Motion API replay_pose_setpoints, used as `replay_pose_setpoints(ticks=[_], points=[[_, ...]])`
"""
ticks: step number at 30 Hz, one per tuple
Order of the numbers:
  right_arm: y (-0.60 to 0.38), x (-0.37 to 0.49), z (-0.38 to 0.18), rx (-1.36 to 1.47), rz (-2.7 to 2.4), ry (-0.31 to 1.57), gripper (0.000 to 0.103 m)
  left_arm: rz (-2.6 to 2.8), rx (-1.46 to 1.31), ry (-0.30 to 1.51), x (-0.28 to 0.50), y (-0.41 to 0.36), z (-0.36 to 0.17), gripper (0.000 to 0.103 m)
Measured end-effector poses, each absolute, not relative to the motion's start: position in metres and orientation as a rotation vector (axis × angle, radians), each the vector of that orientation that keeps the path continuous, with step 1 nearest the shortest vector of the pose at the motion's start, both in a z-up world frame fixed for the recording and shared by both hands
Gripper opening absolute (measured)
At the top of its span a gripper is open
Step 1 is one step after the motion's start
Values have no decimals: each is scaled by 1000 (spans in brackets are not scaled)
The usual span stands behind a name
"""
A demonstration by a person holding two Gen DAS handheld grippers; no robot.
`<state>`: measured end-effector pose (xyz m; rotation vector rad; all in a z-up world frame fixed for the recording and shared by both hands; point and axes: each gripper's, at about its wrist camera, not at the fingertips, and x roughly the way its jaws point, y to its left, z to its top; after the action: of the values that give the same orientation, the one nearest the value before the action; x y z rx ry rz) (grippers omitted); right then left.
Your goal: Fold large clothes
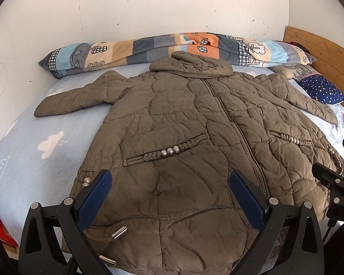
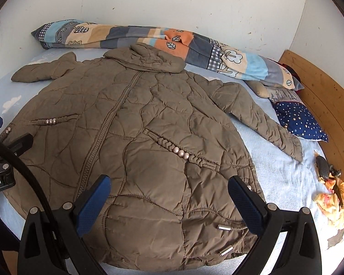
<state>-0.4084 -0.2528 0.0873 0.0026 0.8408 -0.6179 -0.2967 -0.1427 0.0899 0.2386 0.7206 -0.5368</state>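
A large olive-brown quilted coat (image 1: 183, 123) (image 2: 135, 123) lies flat and zipped, front up, on the bed, hood toward the wall and both sleeves spread outward. My left gripper (image 1: 169, 183) hovers open above the coat's lower left hem, blue pads wide apart and nothing between them. My right gripper (image 2: 168, 189) hangs open above the lower right hem, near the metal cord ends (image 2: 224, 226). The right gripper's black body (image 1: 332, 183) shows at the right edge of the left wrist view. Part of the left gripper (image 2: 2, 151) shows at the left edge of the right wrist view.
A pale blue cloud-print sheet (image 1: 34, 137) covers the bed. A rolled patchwork blanket (image 1: 172, 45) lies along the white wall. A star-print navy pillow (image 2: 298, 121) sits by the wooden headboard (image 2: 321, 96). Small items and crumpled cloth (image 2: 330, 190) lie at the right edge.
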Motion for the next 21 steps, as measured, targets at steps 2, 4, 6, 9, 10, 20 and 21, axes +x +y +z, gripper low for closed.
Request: replay_pose_setpoints(ticks=[2,4,6,9,10,20,21], points=[[-252,-408,87,10,-617,844,103,-533,239,722,-296,-141,90,102],[-251,-408,89,13,-619,845,103,-531,235,723,-295,-139,90,102],[-250,-409,91,13,-617,845,103,-525,234,722,-295,-138,90,102],[-249,-411,93,12,-614,846,103,-524,236,723,-295,-137,90,102],[-249,-411,92,12,-616,845,103,-523,235,723,-295,-136,90,102],[-249,-416,95,23,-614,846,103,-520,237,721,-295,-134,90,102],[-249,-416,95,24,-613,846,103,-522,236,721,-295,-134,90,102]])
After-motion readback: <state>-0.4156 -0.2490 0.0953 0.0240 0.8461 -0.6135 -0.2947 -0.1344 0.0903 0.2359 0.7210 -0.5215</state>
